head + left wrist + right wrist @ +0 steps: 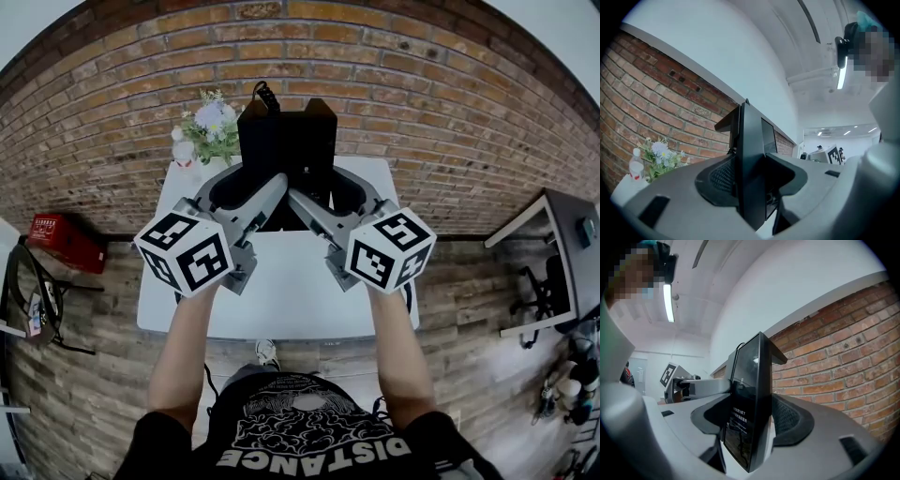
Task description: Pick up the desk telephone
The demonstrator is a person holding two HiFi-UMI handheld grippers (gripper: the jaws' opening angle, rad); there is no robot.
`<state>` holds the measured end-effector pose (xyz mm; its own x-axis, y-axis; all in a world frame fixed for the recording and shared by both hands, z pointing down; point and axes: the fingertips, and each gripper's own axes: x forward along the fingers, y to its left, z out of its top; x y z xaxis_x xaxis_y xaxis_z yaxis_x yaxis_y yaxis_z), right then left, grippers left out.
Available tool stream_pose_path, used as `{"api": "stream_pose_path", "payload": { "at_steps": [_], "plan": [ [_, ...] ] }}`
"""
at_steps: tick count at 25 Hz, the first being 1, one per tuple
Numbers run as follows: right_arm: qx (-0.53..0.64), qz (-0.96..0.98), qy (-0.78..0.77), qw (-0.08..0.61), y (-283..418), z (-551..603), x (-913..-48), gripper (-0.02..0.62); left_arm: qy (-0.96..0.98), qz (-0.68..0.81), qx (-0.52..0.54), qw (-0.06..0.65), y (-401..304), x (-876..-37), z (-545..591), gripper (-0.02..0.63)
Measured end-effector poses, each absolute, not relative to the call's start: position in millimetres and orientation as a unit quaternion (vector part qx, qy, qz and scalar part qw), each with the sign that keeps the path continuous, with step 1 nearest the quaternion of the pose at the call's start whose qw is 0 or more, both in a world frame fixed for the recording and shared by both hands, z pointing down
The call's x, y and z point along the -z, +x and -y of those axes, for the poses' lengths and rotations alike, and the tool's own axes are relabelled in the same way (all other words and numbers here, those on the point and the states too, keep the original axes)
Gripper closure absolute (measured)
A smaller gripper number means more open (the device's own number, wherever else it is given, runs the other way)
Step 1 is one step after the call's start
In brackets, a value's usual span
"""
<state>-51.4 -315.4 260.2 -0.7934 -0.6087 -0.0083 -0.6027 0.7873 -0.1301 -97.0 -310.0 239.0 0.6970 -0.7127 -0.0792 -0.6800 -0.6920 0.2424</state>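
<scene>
The black desk telephone (286,141) hangs upright above the white table (281,291), its coiled cord at the top. My left gripper (258,180) is shut on its left side and my right gripper (321,185) on its right side. In the left gripper view the telephone (752,159) stands edge-on between the grey jaws of the left gripper (752,187), its meshed pad against the case. In the right gripper view the telephone (750,399) shows a glossy face, clamped in the right gripper (752,427). The far gripper shows behind it in each view.
A vase of flowers (213,129) and a small white bottle (184,150) stand at the table's back left corner, close to the brick wall (422,103). A red box (64,241) lies on the floor at left. Another desk (553,244) stands at right.
</scene>
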Motion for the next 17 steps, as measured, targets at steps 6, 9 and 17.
{"api": "stream_pose_path", "payload": {
  "at_steps": [6, 9, 17],
  "plan": [
    [0.058, -0.945, -0.321, 0.021, -51.6, 316.9, -260.7, 0.325, 0.915, 0.382, 0.084, 0.099, -97.0, -239.8, 311.7, 0.417],
    [0.059, -0.945, -0.321, 0.019, -51.5, 318.0, -262.2, 0.325, 0.915, 0.382, 0.083, 0.102, -96.9, -241.2, 312.8, 0.417],
    [0.066, -0.944, -0.323, 0.015, -50.2, 320.9, -270.9, 0.325, 0.914, 0.382, 0.08, 0.111, -95.5, -250.0, 316.3, 0.417]
  ]
}}
